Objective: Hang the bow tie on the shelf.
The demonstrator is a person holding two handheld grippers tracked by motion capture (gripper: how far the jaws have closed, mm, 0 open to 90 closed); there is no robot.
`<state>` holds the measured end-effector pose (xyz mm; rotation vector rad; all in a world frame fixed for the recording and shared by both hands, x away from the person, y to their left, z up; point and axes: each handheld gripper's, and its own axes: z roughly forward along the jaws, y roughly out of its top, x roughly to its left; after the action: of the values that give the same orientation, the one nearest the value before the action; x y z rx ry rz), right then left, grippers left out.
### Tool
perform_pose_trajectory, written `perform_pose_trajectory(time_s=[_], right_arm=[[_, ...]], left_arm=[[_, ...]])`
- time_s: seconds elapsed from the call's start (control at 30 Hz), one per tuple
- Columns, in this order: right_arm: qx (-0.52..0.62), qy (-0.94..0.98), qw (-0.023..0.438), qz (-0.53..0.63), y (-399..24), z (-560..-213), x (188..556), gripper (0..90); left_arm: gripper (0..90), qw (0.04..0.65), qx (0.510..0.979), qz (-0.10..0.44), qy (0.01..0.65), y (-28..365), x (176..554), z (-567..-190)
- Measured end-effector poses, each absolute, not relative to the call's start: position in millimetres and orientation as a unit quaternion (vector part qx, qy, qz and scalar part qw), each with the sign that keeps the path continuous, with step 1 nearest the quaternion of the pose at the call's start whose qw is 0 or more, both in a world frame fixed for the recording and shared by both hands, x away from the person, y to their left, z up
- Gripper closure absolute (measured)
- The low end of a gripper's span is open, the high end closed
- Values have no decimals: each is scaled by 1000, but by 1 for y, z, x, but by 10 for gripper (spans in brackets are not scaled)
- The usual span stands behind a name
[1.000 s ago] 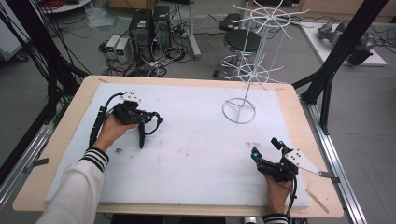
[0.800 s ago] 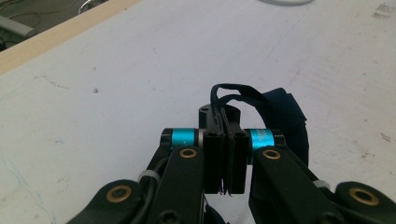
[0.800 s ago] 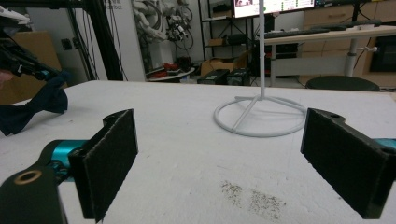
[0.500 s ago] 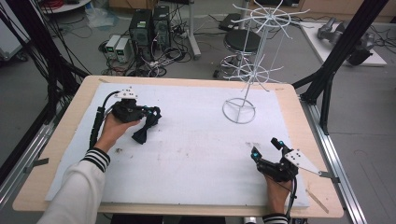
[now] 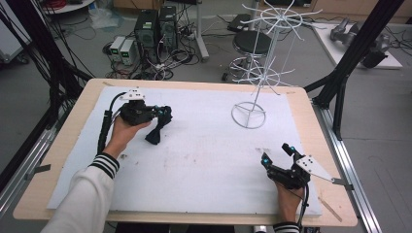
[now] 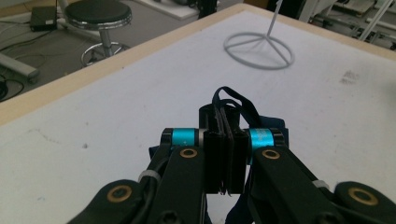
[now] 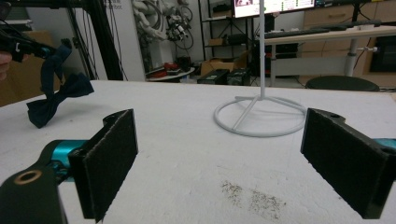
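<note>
Left gripper (image 5: 163, 112) pinches what looks like a dark navy fabric bow tie (image 5: 156, 132) dangling over the white foam mat (image 5: 194, 165). Right gripper (image 5: 277, 156) sits spread wide, holding nothing.

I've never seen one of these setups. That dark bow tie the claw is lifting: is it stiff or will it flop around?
Probably floppy: the bow tie dangles below the left claw by its strap, its wings drooping. It looks light, since a pinch on the thin strap alone carries it. It may swing when moved, as it hangs free above the white mat.
</note>
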<state>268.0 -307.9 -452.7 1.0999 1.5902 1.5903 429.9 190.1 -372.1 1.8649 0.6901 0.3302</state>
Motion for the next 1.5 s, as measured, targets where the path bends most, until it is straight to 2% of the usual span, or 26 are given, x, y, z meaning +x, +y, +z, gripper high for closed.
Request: perform_pose_trajectory(time_s=[0.43,1.5], right_arm=[[417,603,315,603,-308,-453,268,101],[417,603,314,603,-307,-453,268,101]], left_arm=[[882,583,756,132,266,164,431,-353],[882,617,734,143,244,102,444,-326]])
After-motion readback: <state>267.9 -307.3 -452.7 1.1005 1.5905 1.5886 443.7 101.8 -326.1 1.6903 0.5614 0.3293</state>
